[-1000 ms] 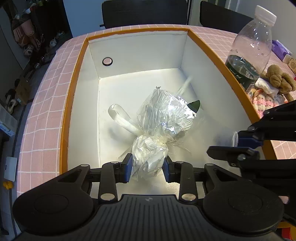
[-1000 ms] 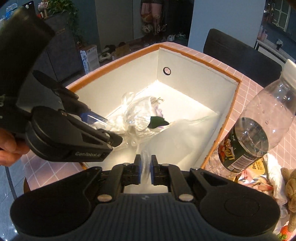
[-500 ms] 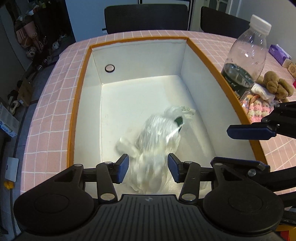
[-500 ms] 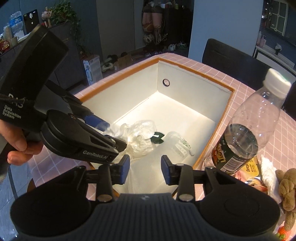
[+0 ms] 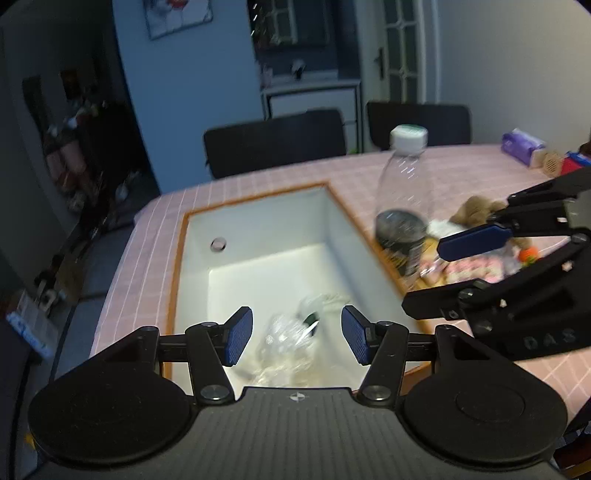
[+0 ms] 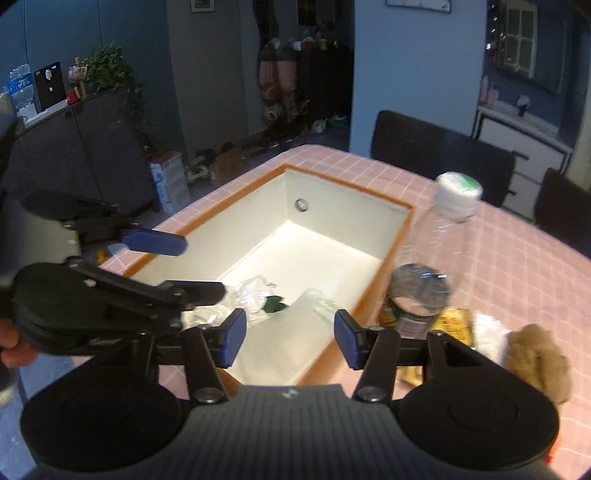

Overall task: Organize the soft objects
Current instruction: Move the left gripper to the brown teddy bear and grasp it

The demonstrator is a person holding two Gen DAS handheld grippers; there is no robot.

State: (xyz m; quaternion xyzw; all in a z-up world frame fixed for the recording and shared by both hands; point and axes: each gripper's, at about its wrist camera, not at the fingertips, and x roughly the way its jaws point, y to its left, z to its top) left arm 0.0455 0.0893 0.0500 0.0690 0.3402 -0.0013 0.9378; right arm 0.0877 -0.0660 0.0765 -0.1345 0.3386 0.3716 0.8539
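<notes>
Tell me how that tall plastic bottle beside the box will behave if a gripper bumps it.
The plastic bottle looks mostly empty, with only a little dark liquid at the bottom, so it is probably light. Standing tall and narrow at the box rim, it may tip easily. Its round body would likely roll across the pink table.

L hand-held gripper (image 5: 296, 339) & R hand-held gripper (image 6: 289, 339): both jaws wide apart, nothing held.

Dim blue walls (image 5: 192, 110) close in beyond the fingertips, a framed picture (image 5: 179, 16) hanging high to their left. Two black chairs (image 5: 275, 142) sit straight ahead behind the pink tiled tabletop (image 6: 517, 258). Left of the fingers, a dark cabinet (image 6: 85, 147) carries a leafy plant (image 6: 110, 70), and shoes (image 6: 207, 164) litter the floor past it.
</notes>
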